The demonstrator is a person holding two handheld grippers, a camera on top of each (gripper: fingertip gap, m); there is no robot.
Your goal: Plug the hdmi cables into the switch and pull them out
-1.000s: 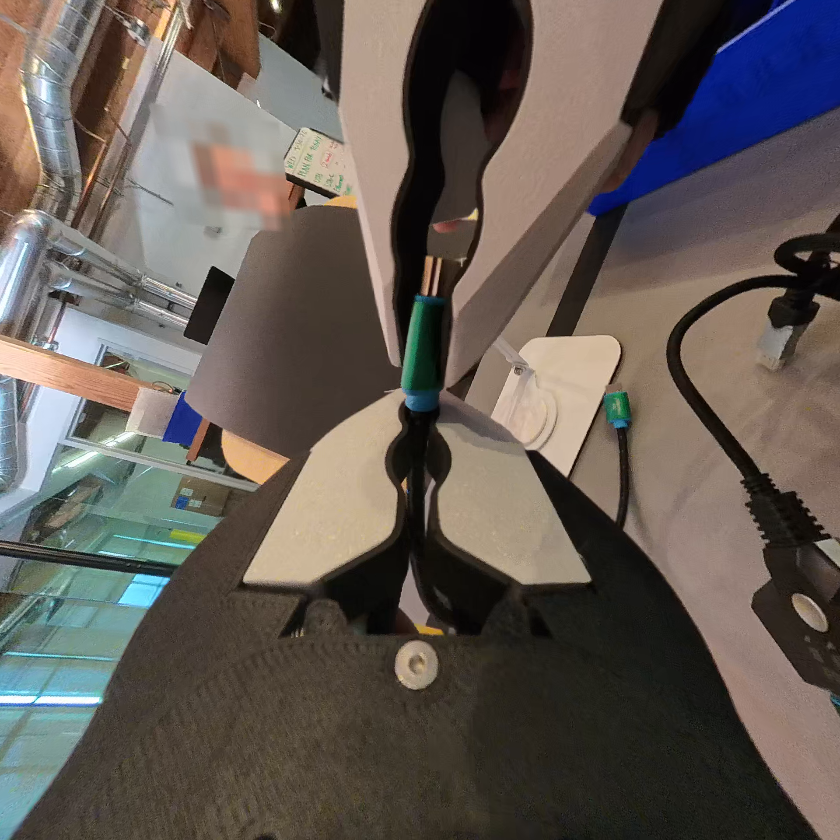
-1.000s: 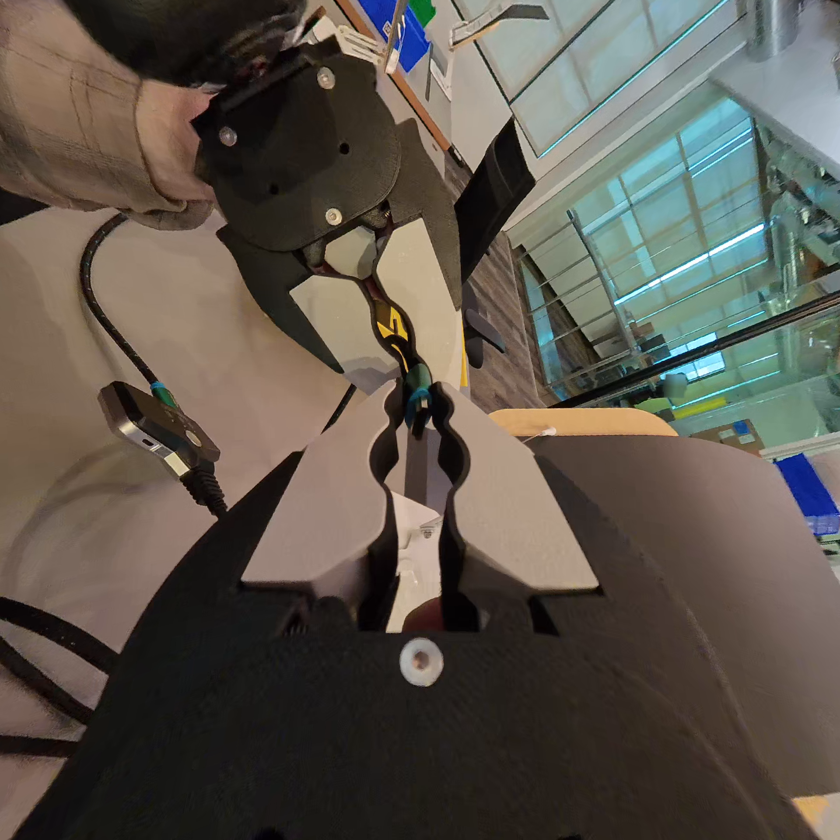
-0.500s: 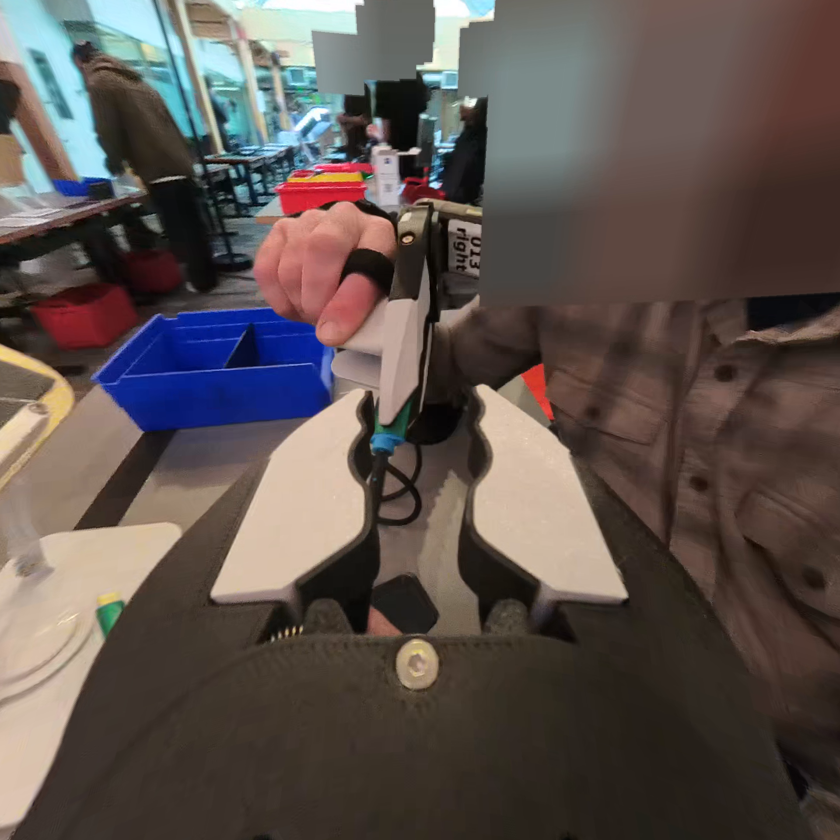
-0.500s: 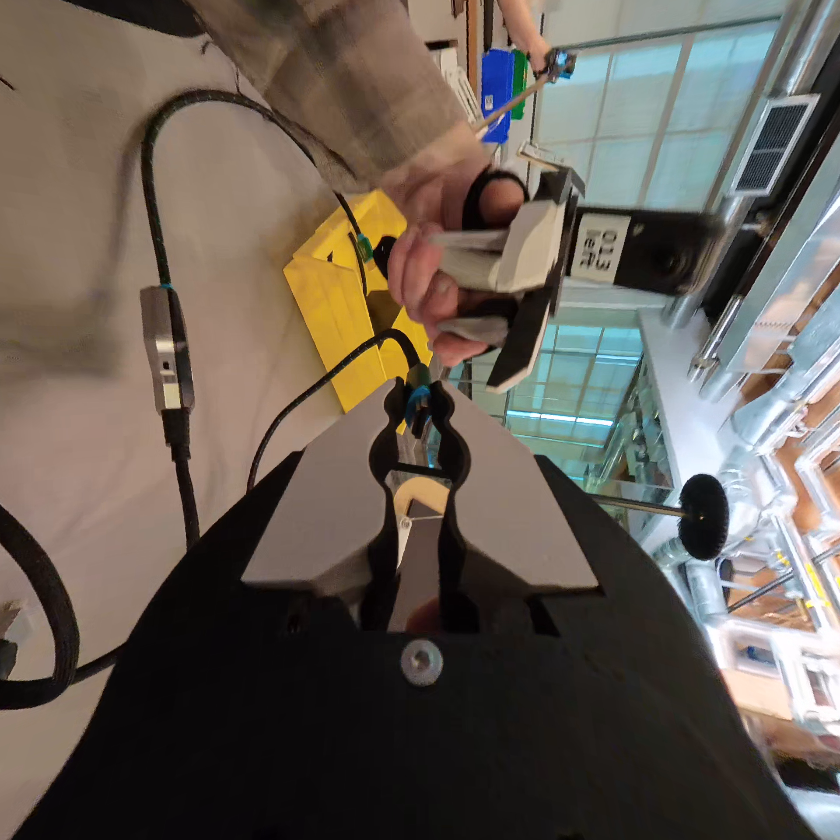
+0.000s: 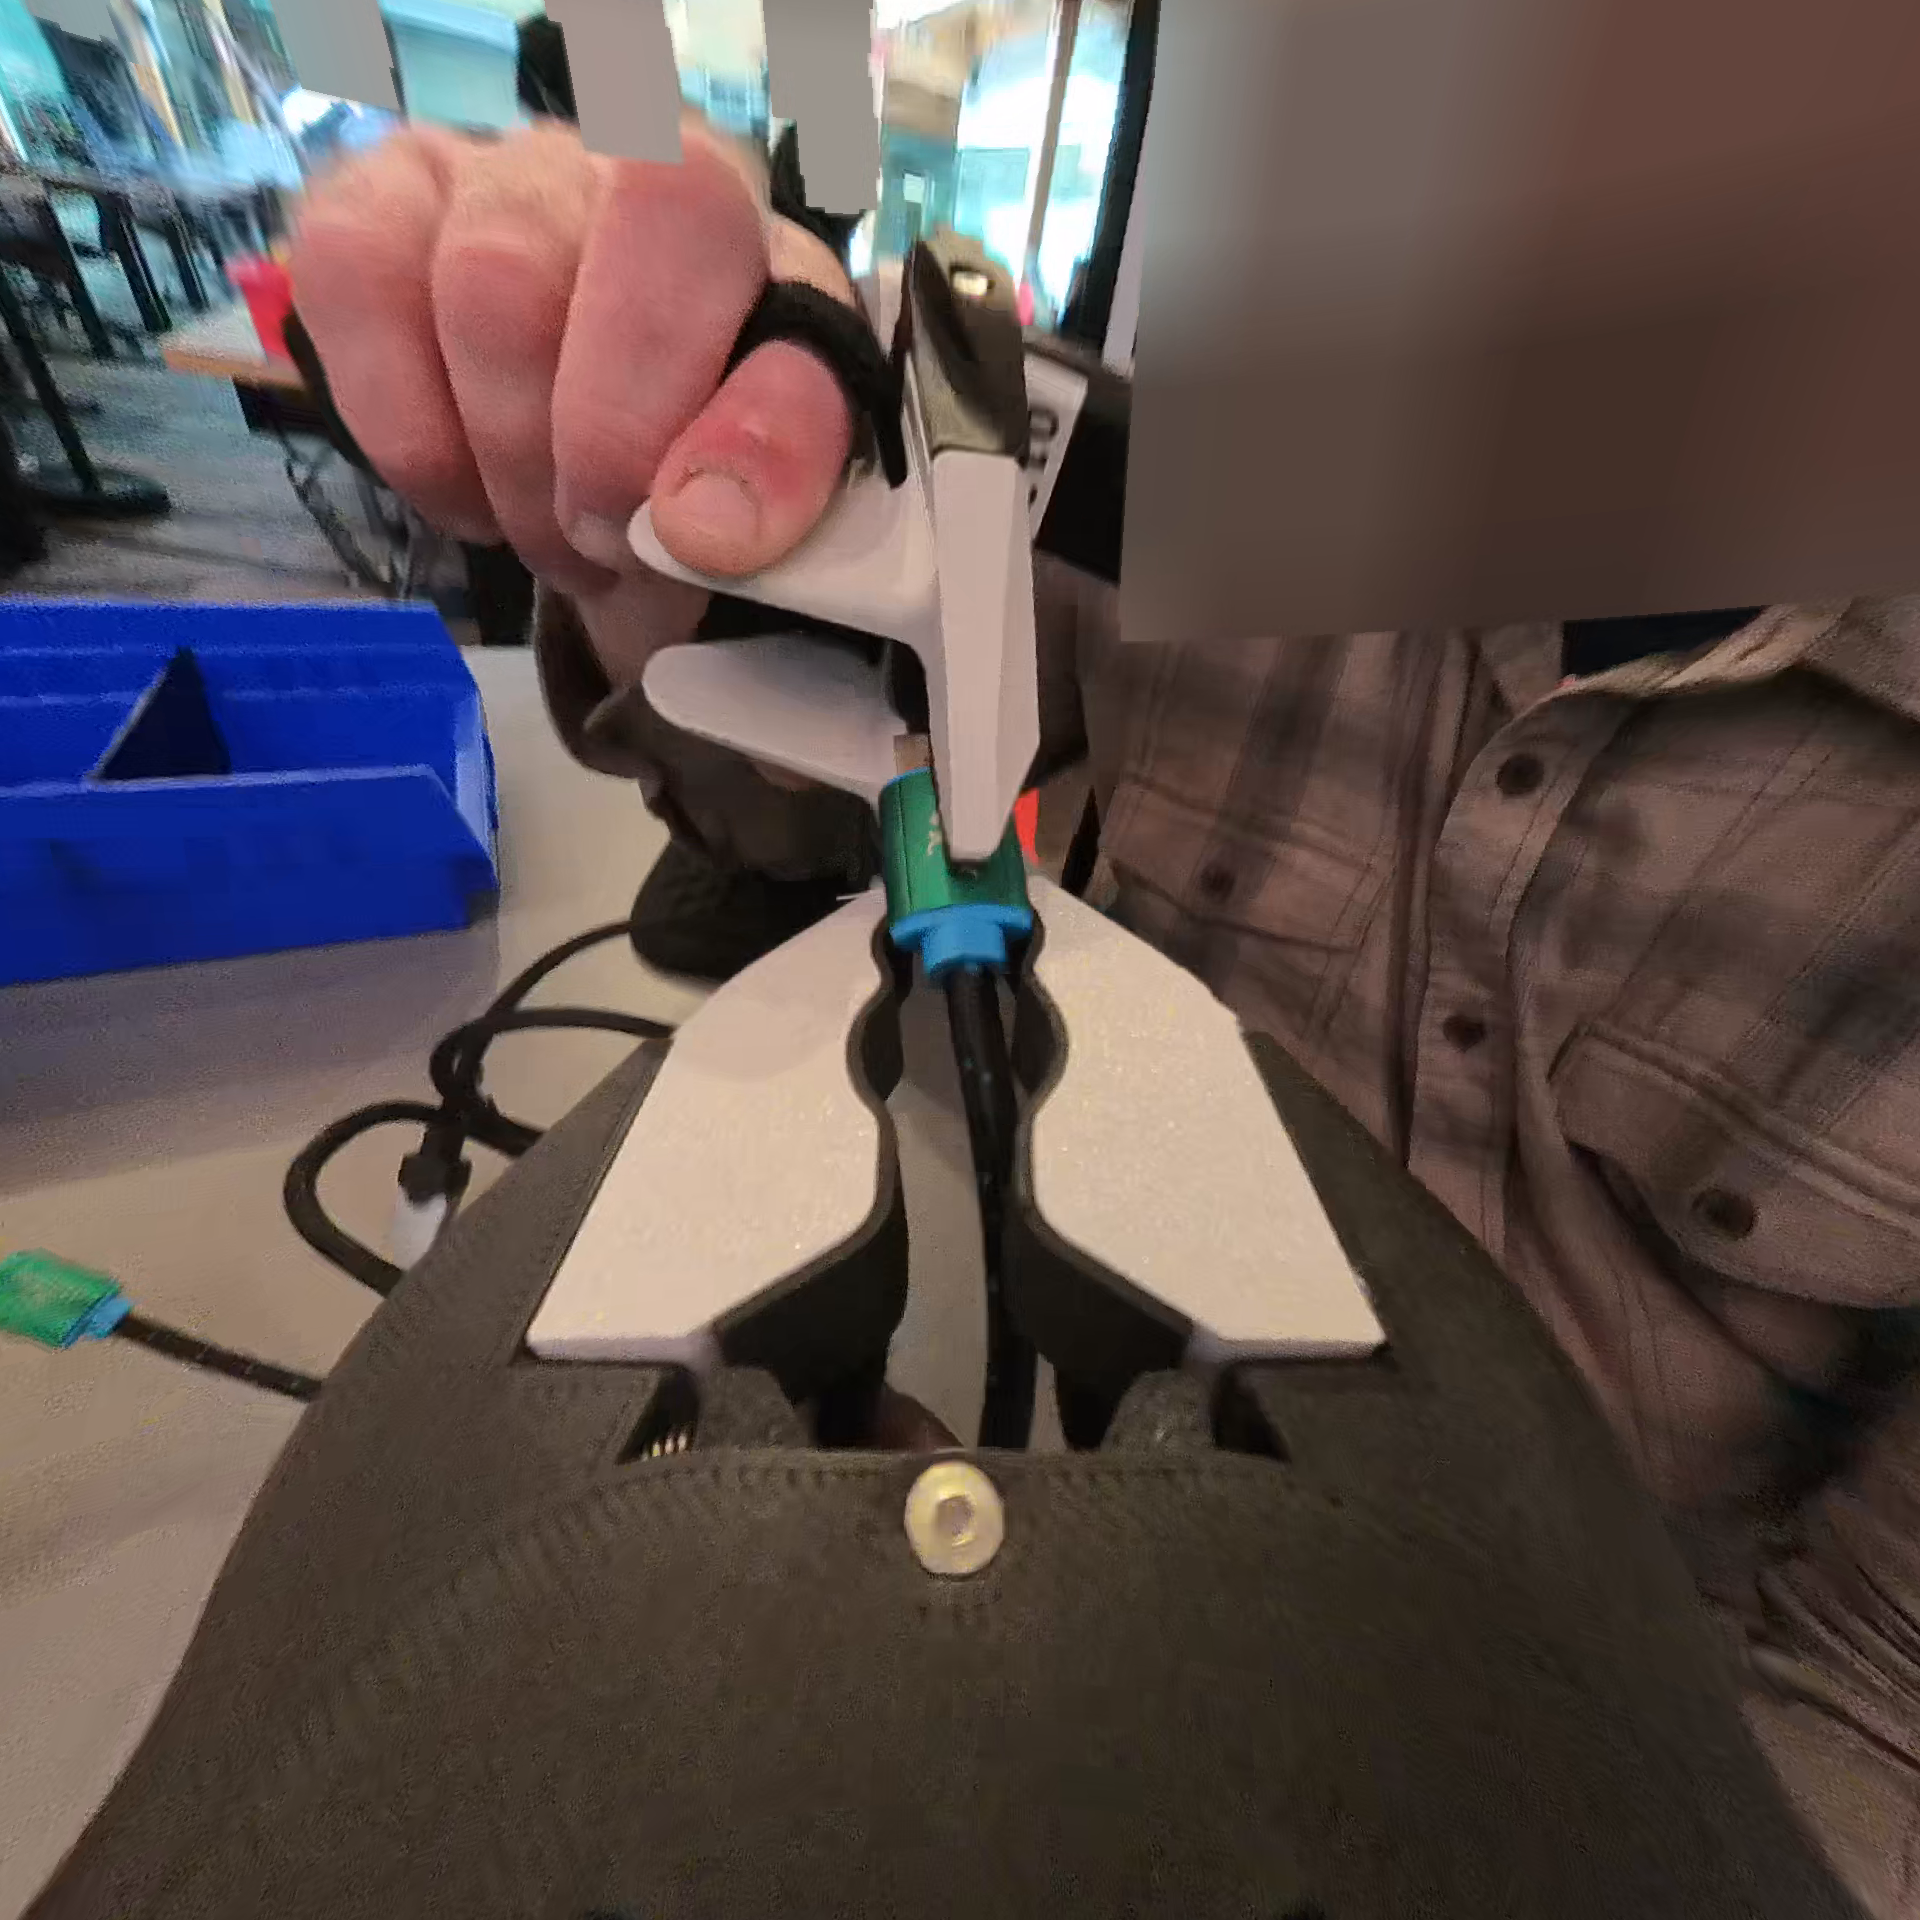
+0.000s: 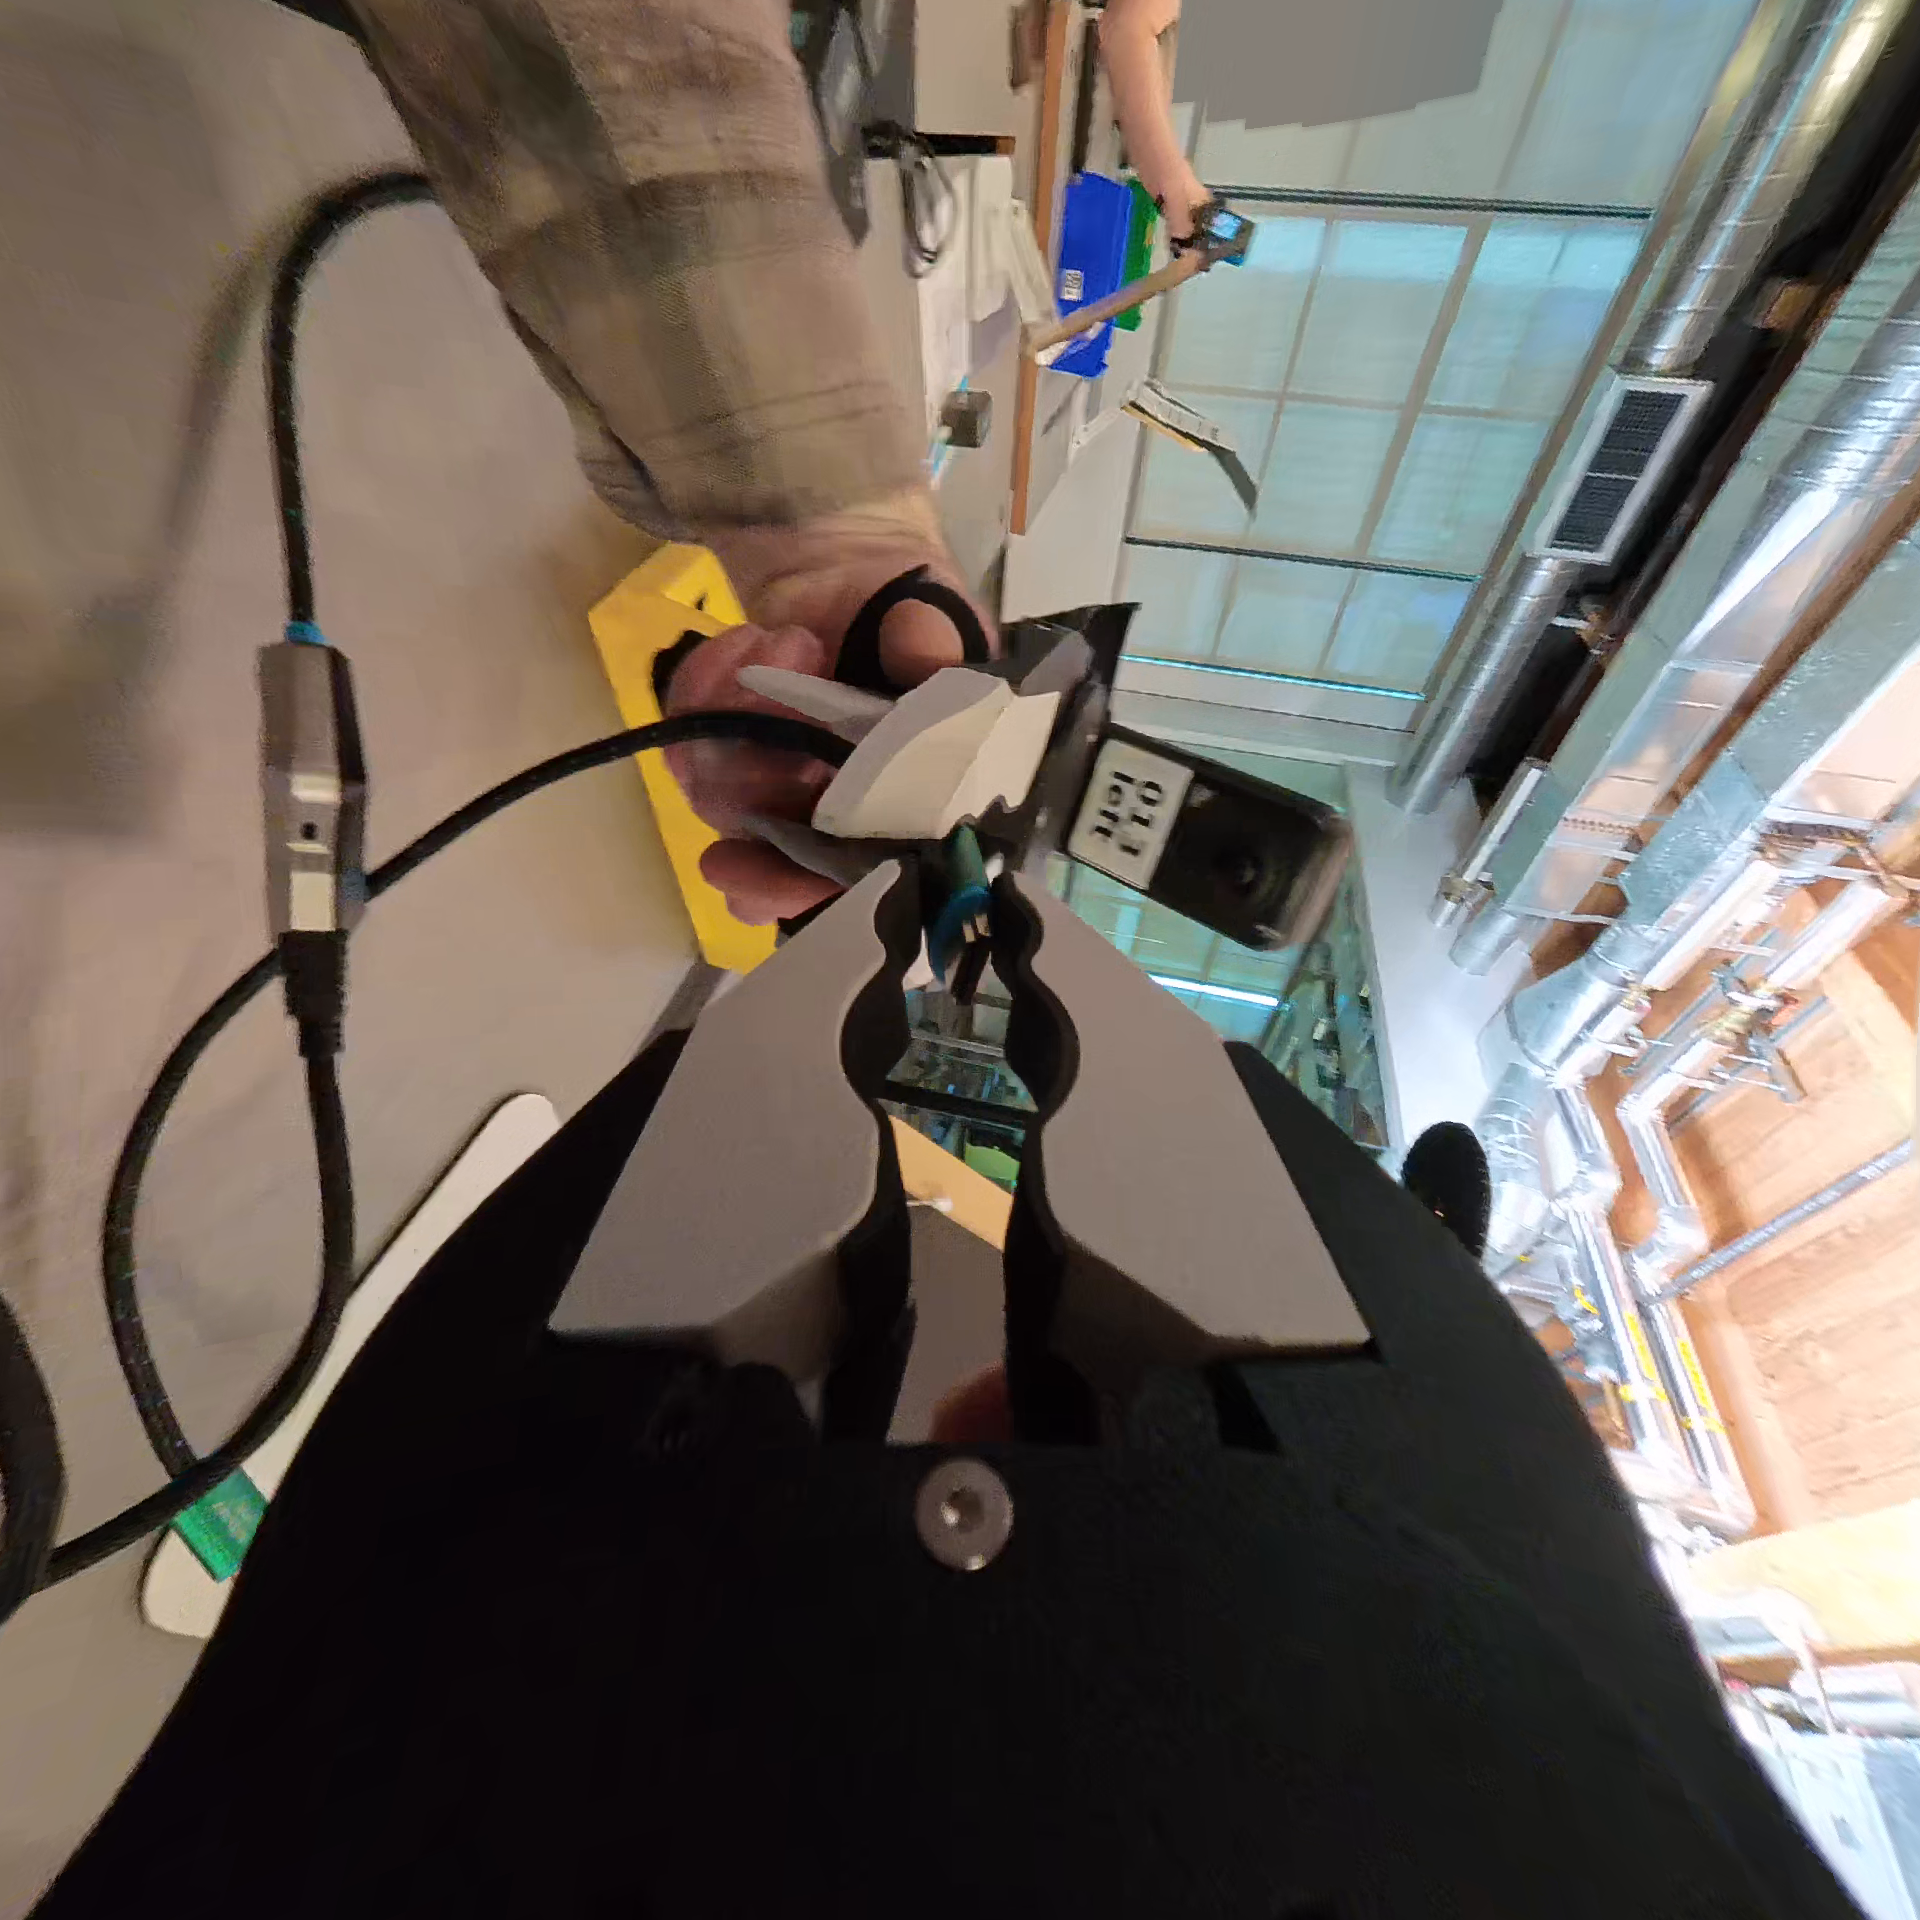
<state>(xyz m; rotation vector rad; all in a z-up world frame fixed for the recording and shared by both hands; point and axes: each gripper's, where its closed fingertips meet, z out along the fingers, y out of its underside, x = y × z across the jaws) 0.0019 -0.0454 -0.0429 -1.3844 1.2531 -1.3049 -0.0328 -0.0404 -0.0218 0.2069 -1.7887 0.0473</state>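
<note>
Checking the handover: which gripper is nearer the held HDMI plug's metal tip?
Right. The right gripper pinches the green HDMI plug just below its metal tip; the left gripper clasps its blue collar, farther back.

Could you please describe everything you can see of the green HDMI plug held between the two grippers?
The green HDMI plug has a metallic-looking green body, a blue collar and a bare metal tip that points up in the left wrist view. Its black braided cable runs back between the fingers of the left gripper, which close on the collar. The right gripper pinches the green body from above.
</note>
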